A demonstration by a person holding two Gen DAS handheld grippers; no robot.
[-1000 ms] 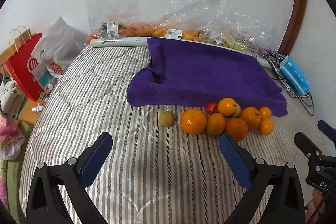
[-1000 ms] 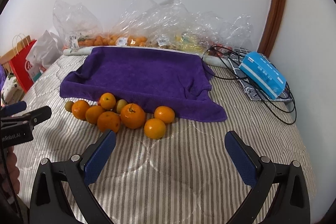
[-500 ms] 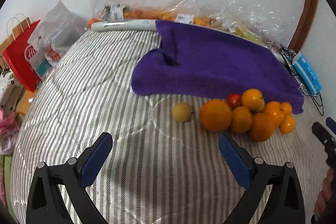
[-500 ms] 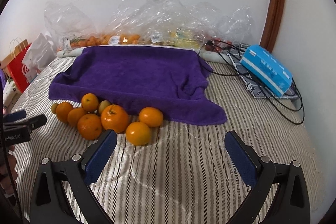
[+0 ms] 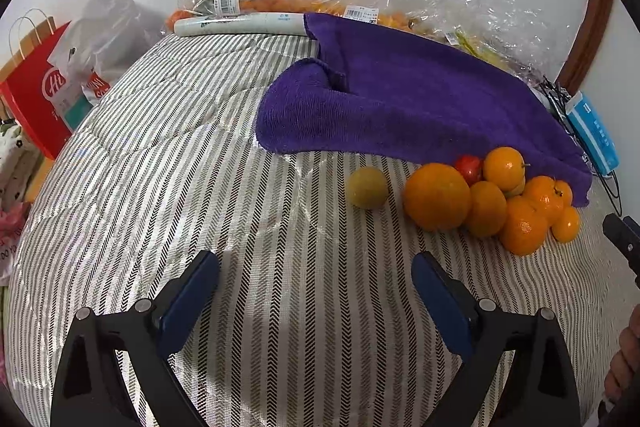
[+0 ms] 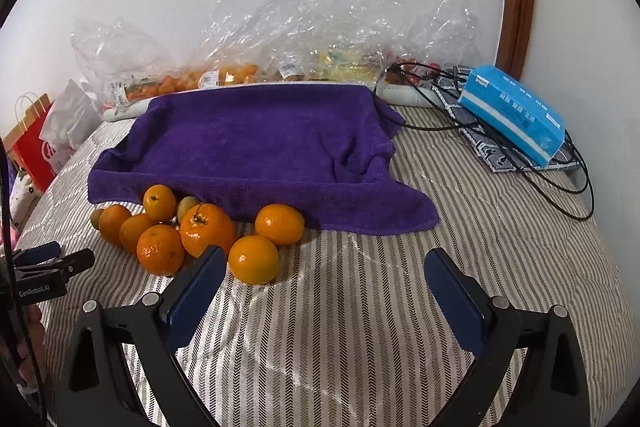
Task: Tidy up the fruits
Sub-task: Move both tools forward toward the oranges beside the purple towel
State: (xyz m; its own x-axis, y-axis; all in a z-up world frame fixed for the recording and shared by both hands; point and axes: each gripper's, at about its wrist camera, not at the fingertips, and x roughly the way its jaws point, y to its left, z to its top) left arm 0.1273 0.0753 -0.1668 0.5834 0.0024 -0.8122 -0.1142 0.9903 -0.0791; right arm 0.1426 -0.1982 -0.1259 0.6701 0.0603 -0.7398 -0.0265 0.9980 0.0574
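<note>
Left wrist: left hand-held gripper [image 5: 316,285] angled down, jaws wide, just narrowing, empty; right hand-held gripper [image 6: 326,279] likewise wide, empty

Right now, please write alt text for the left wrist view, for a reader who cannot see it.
The open left gripper hangs empty over a striped quilt, facing a yellow-green fruit beside a pile of oranges. A purple towel lies behind them.
</note>
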